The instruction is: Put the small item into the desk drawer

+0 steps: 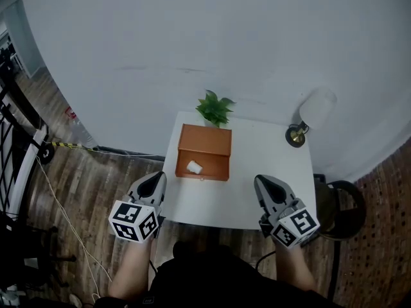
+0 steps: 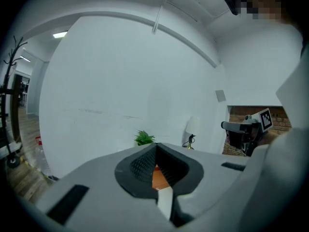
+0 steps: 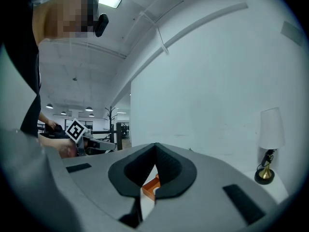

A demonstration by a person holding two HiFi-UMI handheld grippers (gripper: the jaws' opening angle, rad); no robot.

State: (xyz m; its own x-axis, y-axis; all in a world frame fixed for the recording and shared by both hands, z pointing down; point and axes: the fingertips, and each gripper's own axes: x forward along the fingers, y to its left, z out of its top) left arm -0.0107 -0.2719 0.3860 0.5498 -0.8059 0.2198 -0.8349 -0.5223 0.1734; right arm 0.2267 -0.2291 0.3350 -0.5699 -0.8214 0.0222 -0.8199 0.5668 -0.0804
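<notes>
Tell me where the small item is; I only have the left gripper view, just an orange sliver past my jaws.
Observer: Head view shows the small white item lying inside the open orange drawer on the white table.
Operator: Right gripper carrying anything?
Observer: No, the right gripper is shut and empty.
Operator: How close am I?
Observer: Your left gripper hovers by the table's near-left edge, short of the drawer.
</notes>
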